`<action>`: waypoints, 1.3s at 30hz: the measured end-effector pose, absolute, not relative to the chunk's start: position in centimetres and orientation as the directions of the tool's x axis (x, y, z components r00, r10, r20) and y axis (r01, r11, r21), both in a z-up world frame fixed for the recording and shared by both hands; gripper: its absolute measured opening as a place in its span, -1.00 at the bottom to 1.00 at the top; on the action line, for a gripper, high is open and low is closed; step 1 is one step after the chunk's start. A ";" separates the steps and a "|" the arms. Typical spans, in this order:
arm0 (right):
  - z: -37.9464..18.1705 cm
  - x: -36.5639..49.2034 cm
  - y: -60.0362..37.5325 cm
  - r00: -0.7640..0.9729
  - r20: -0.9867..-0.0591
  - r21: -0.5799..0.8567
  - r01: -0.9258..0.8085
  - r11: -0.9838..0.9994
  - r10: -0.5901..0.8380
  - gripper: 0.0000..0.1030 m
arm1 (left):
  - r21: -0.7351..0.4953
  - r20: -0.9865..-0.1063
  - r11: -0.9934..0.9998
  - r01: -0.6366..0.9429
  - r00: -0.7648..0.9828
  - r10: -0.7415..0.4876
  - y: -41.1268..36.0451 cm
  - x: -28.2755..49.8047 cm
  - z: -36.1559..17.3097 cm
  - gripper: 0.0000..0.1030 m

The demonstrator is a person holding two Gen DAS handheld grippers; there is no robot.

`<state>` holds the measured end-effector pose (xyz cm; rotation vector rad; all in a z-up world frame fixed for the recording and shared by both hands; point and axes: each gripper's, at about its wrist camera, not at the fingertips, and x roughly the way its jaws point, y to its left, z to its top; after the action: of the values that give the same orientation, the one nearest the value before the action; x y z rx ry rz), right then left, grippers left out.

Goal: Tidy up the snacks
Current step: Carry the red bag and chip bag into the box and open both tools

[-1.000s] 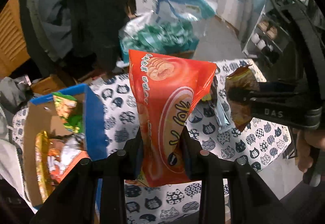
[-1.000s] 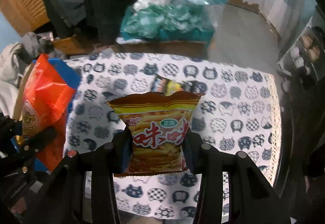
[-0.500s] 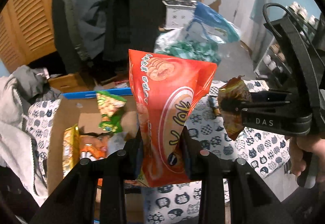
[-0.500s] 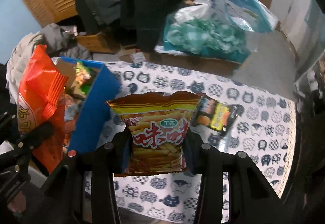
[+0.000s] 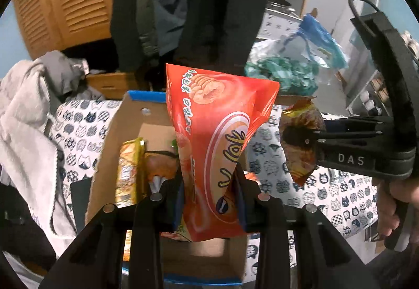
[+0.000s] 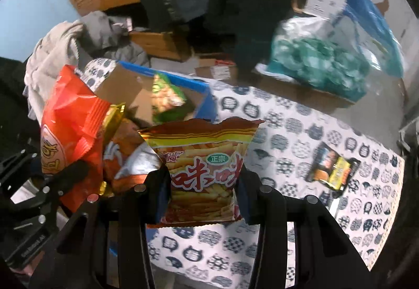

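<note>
Left wrist: left gripper [image 5: 209, 200] pinches crinkly orange bag [image 5: 217, 142]; right gripper [image 6: 204, 194] clamps glossy fries packet [image 6: 204, 166].

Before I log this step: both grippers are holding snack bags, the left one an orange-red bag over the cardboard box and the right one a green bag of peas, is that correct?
Not quite. The right gripper is shut on a brown-and-yellow fries bag, as the right wrist view shows; the green bag already lies inside the cardboard box. The left gripper does hold the orange-red bag over that box.

Glossy foil snack bags [image 5: 217, 147], matt cardboard box [image 5: 110, 147], patterned cloth [image 6: 288, 132].
</note>
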<state>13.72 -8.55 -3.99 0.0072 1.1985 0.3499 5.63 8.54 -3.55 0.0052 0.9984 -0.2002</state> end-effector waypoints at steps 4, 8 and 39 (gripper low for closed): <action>-4.1 14.2 -6.3 0.297 -0.909 0.206 -0.289 0.935 0.293 -0.18 | -0.092 -0.846 0.986 0.138 0.511 -0.151 10.3 6.2 -4.3 -0.36; -4.2 14.5 -4.3 0.286 -0.912 0.199 -0.315 0.928 0.293 -0.18 | -0.091 -0.852 0.991 0.102 0.507 -0.131 11.8 6.4 -4.9 -0.36; -2.6 15.3 -3.5 0.330 -0.885 0.208 -0.354 0.912 0.330 0.31 | -0.015 -0.859 1.000 -0.014 0.513 -0.006 13.1 6.9 -5.2 0.51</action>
<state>15.33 -3.52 -2.60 -0.0237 1.1510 0.4472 6.90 13.11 -5.22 -0.0210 1.0325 0.0053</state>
